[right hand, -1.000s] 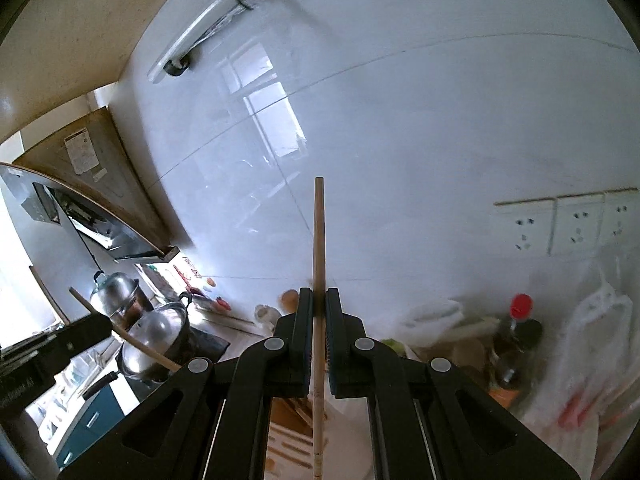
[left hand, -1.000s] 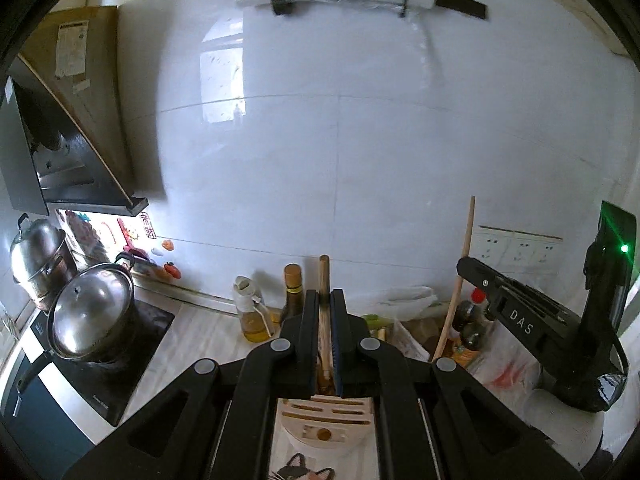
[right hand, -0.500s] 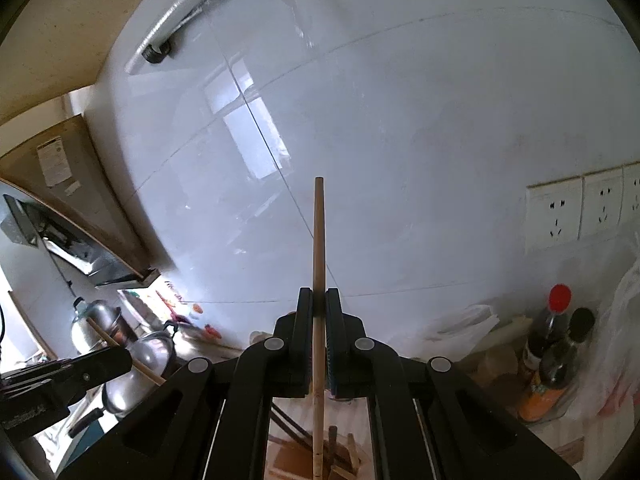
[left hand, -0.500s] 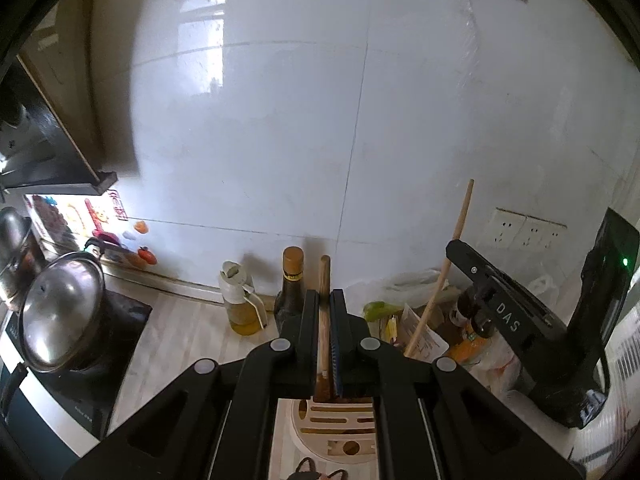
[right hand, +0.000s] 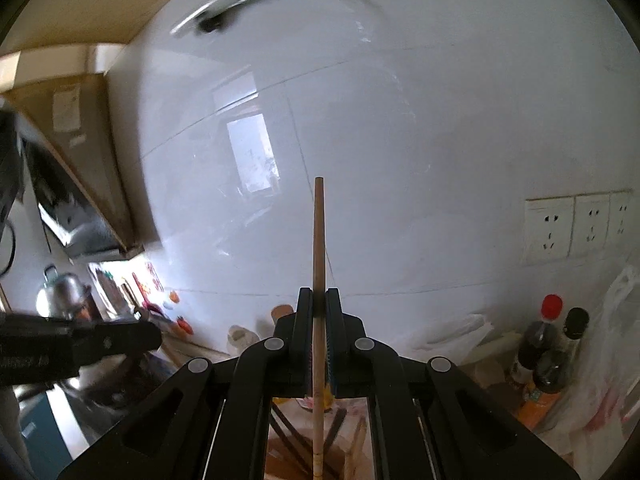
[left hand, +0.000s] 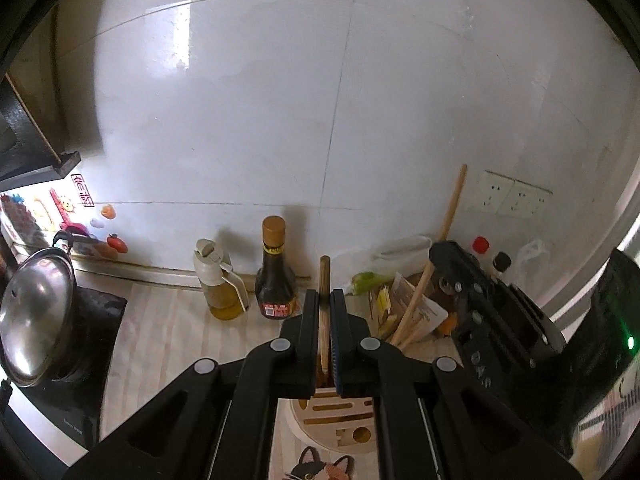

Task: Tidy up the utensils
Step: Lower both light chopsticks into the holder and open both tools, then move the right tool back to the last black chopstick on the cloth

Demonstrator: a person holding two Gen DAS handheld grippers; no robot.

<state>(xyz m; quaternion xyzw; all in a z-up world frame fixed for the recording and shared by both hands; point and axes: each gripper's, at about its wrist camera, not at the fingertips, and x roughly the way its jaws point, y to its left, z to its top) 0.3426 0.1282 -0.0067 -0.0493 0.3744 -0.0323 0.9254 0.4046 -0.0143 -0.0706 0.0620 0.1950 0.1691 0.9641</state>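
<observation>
Both tongs are pointing at the wall tiles (left hand: 280, 120): left tongs (left hand: 325, 300) gripping a wooden handle (left hand: 324, 280), right tongs (right hand: 319, 300) clamping a long stick (right hand: 319, 240).

- A short brown wooden handle (left hand: 324, 280) stands upright, clamped between the left gripper's fingers, directly above the utensil holder.
- A long, thin, pale wooden stick (right hand: 318, 264) is pinched upright in the right gripper, its tip high against the wall.
- The round, slotted, light wooden utensil holder (left hand: 336, 420) sits on the counter.
</observation>
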